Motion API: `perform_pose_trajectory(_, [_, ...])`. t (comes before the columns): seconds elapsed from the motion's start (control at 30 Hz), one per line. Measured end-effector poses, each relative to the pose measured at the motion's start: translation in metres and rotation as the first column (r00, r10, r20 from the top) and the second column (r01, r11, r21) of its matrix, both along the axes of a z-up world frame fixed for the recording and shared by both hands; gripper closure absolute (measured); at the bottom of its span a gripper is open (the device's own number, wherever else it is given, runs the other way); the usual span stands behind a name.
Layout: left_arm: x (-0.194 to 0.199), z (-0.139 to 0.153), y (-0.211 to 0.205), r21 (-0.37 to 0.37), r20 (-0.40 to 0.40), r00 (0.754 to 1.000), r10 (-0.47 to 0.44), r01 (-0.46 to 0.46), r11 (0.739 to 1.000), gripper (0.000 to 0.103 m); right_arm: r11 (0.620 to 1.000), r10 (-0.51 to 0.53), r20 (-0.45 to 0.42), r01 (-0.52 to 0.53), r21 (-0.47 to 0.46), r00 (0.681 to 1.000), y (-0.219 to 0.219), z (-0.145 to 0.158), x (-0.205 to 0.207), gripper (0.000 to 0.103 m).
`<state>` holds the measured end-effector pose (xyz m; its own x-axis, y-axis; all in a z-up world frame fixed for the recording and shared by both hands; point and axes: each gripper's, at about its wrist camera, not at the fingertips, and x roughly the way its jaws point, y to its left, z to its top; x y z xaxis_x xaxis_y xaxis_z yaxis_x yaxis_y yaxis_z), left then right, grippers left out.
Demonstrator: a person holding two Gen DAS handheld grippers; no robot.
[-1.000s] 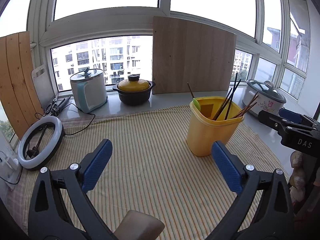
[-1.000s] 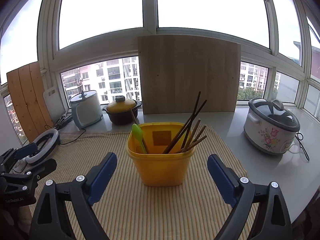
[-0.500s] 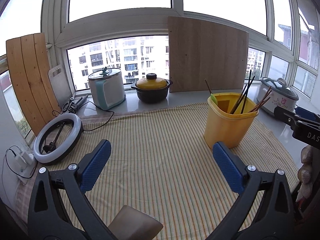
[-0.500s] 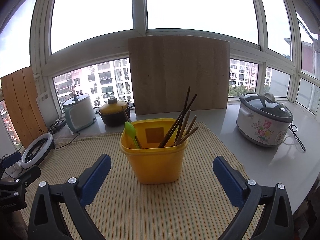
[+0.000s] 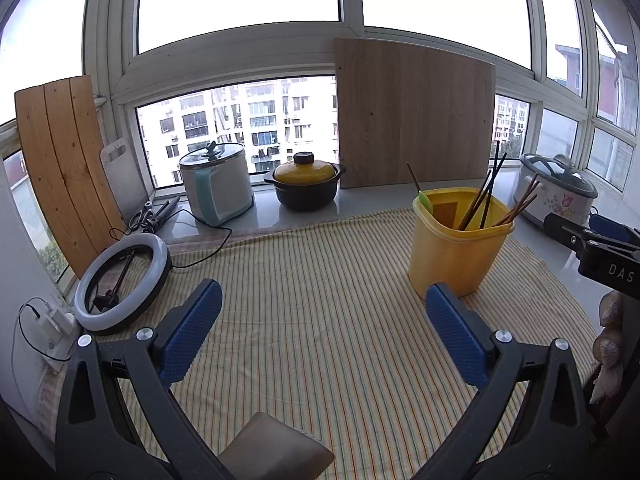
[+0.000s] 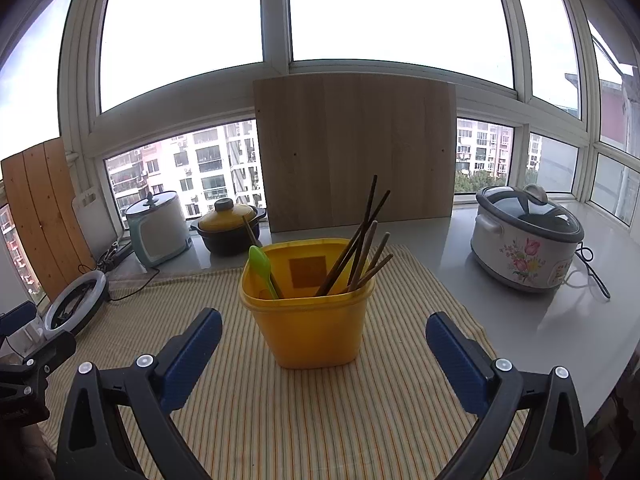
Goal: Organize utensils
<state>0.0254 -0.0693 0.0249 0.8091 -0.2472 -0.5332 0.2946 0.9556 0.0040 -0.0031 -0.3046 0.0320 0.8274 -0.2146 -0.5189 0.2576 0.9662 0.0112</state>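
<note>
A yellow plastic holder [image 6: 308,324] stands upright on the striped cloth [image 6: 280,420]. It holds several dark chopsticks [image 6: 360,248] and a green spoon [image 6: 262,266]. It also shows in the left wrist view [image 5: 456,248], at the right. My right gripper [image 6: 324,344] is open and empty, in front of the holder and apart from it. My left gripper [image 5: 324,320] is open and empty over the cloth [image 5: 312,320], left of the holder. The right gripper's body shows in the left wrist view [image 5: 600,256].
On the sill stand a white kettle-like pot [image 5: 216,184], a yellow-lidded casserole [image 5: 306,184], a leaning wooden board [image 5: 412,120] and a flowered rice cooker [image 6: 524,236]. A ring light [image 5: 120,280] lies at the cloth's left edge. Wooden planks [image 5: 60,160] lean at the left.
Both grippers have drawn back from the holder and risen a little; the holder looks smaller and farther. Both stay open and empty.
</note>
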Motion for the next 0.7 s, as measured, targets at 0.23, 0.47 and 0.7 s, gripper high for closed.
perform_pose_trajectory(0.23, [-0.0021,0.002,0.0039,-0.014,0.0,1.0,0.009,-0.009,1.0,0.0,1.0,-0.004,0.005,0.004,0.0,1.0,0.0002,0.0027,-0.0025,0.0])
perform_pose_trajectory(0.47, [-0.0024,0.0014,0.0066,-0.016,-0.003,1.0,0.018,-0.018,1.0,0.0,1.0,-0.001,0.003,0.001,0.002,1.0,0.0009,0.0027,-0.0034,0.0])
perform_pose_trajectory(0.7, [-0.0028,0.0017,0.0097,-0.02,-0.006,0.999,0.036,-0.036,0.999,0.0,1.0,0.0,-0.003,0.0,0.001,1.0,0.0025,0.0026,-0.0053,0.0])
